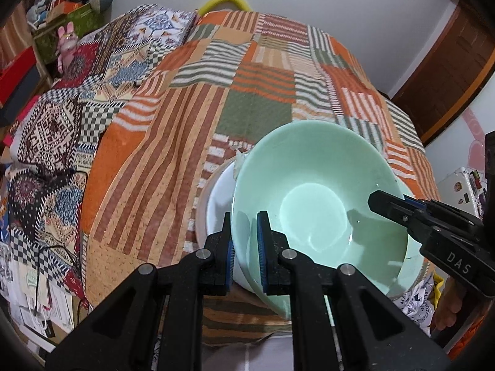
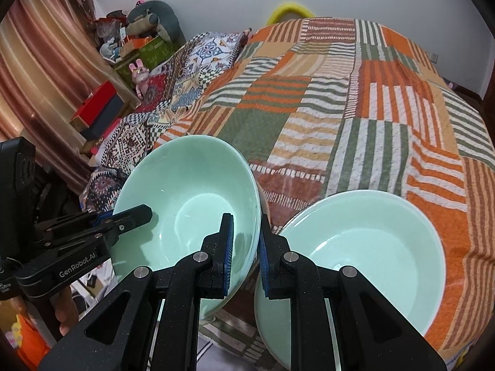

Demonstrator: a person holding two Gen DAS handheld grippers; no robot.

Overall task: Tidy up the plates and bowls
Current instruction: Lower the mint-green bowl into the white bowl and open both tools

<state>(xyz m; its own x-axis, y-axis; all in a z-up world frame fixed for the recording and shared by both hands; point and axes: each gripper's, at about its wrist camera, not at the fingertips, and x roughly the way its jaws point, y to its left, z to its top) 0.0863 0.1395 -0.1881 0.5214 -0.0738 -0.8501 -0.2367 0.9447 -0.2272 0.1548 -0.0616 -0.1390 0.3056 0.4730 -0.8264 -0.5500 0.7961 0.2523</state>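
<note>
1. Two tools grip one pale green glazed ceramic bowl (image 2: 185, 204) by opposite sides of its rim, holding it tilted above the bed.
2. The left tool (image 1: 244, 247) is clamped on the bowl's rim: one blue-padded finger sits inside the bowl and the other outside, with the wall pinched between them.
3. The right tool (image 2: 246, 244) is likewise clamped on the rim at the other side, one pad (image 2: 228, 241) inside the bowl and its partner outside.
4. From the left tool's camera, the right tool reaches in from the right and bites the rim on that side; from the right tool's camera, the left tool (image 2: 136, 215) comes in from the left.
5. Just to the right of the right tool, a second pale green bowl (image 2: 371, 247) rests on the bed, seemingly nested in another dish whose rim shows round its edge.
6. Under the held bowl and to the left of the left tool, a white bowl-shaped dish (image 1: 216, 198) peeks out; I cannot tell whether the two touch.
7. Ahead of both tools stretches the bed's patchwork cover (image 2: 340, 108) in orange, green and cream stripes.
8. Far ahead and to the left of the tools, a pink toy rabbit (image 2: 140, 74) sits beside cluttered shelves.
</note>
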